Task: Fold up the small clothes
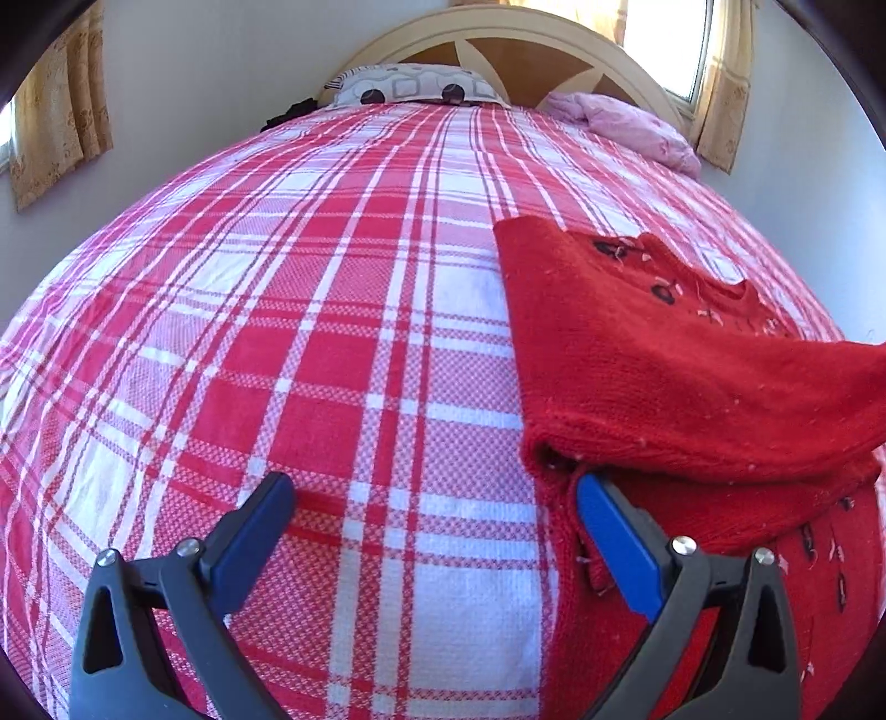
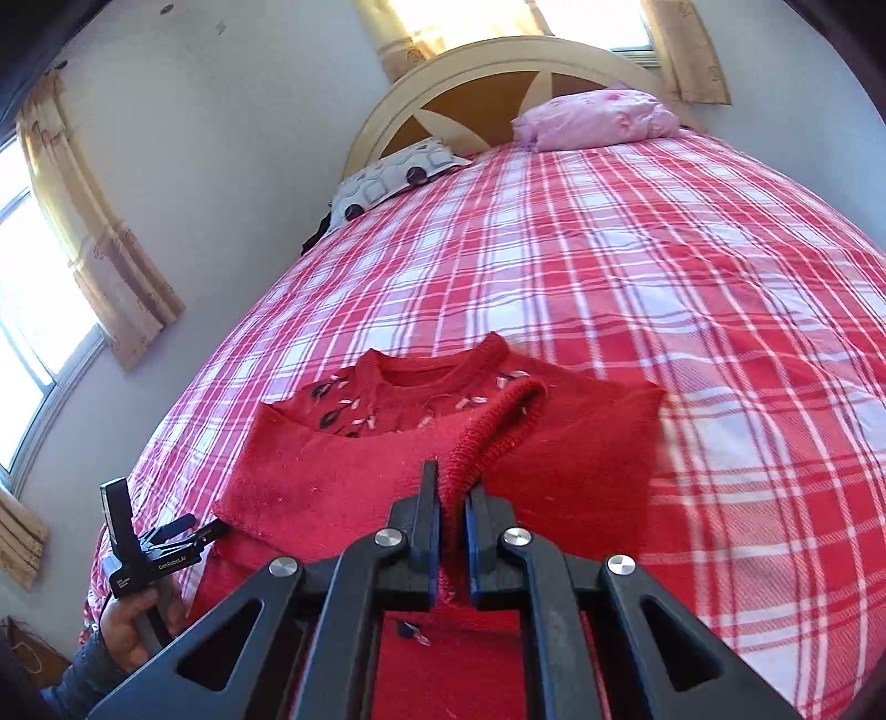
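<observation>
A small red knit sweater with dark and pale bead trim lies on the red and white plaid bedspread. Its left sleeve is folded across the chest. My left gripper is open beside the sweater's left edge, its right finger against the folded edge, holding nothing. In the right wrist view my right gripper is shut on the ribbed cuff of the sweater's right sleeve and holds it over the body of the sweater. The left gripper shows there at the sweater's left side, held by a hand.
A patterned grey pillow and a pink bundle of cloth lie at the head of the bed by the curved headboard. Curtained windows stand on the left wall and behind the headboard.
</observation>
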A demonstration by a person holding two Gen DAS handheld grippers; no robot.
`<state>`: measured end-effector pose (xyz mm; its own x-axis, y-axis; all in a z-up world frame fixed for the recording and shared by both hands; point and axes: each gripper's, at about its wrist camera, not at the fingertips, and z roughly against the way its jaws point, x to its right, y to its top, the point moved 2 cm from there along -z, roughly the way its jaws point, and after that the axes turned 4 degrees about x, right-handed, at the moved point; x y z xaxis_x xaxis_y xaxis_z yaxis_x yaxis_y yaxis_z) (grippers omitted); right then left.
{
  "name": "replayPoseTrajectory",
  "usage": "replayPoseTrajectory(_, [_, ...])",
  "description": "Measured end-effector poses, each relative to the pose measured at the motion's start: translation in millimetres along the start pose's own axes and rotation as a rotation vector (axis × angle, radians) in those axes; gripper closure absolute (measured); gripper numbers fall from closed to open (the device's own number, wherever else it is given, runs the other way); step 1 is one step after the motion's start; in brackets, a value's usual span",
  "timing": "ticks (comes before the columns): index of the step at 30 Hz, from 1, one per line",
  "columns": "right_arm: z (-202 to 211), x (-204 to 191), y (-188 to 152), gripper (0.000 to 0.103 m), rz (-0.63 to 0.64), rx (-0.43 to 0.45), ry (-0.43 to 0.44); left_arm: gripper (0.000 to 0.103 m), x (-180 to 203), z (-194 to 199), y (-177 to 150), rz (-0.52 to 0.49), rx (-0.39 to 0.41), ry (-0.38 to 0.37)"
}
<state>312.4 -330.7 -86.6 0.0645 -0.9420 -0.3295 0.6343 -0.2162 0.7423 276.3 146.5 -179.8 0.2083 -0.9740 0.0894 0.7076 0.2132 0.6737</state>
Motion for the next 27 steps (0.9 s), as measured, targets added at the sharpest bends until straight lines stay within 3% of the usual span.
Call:
replayPoseTrajectory(6, [1.9, 29.7, -14.0, 0.097, -0.040, -0.020, -0.041, 0.000, -0.7, -0.7, -0.1, 0.002, -0.002, 0.001])
replayPoseTrajectory(14, [-29.0, 56.8, -42.1, 0.096, -0.083, -0.107, -0.077, 0.000, 0.2, -0.9, -0.1, 0.001, -0.004, -0.002])
replayPoseTrajectory(18, [-19.0, 65.3, -43.6, 0.092, -0.165, -0.084, -0.069, 0.000, -0.3, 2.2, -0.4, 0.010, 0.009, -0.013])
replayPoseTrajectory(21, [0.9, 57.3, -41.2, 0.085, -0.125, -0.038, -0.119, 0.000, -7.2, 17.7, -1.5, 0.042, 0.056, -0.006])
replayPoseTrajectory(24, [15.4, 34.2, -37.2, 0.075, -0.035, -0.001, -0.100, 0.000, -18.2, 41.1, 2.2, 0.102, 0.145, 0.013])
replayPoseTrajectory(26, [15.4, 15.2, -34.3, 0.045, 0.026, 0.010, -0.059, 0.000, -14.8, 50.3, 9.2, 0.097, 0.185, 0.011])
replayPoseTrajectory(27, [12.1, 7.6, -33.2, 0.044, 0.048, 0.008, -0.034, 0.000, -9.0, 52.1, 14.7, 0.086, 0.191, -0.005])
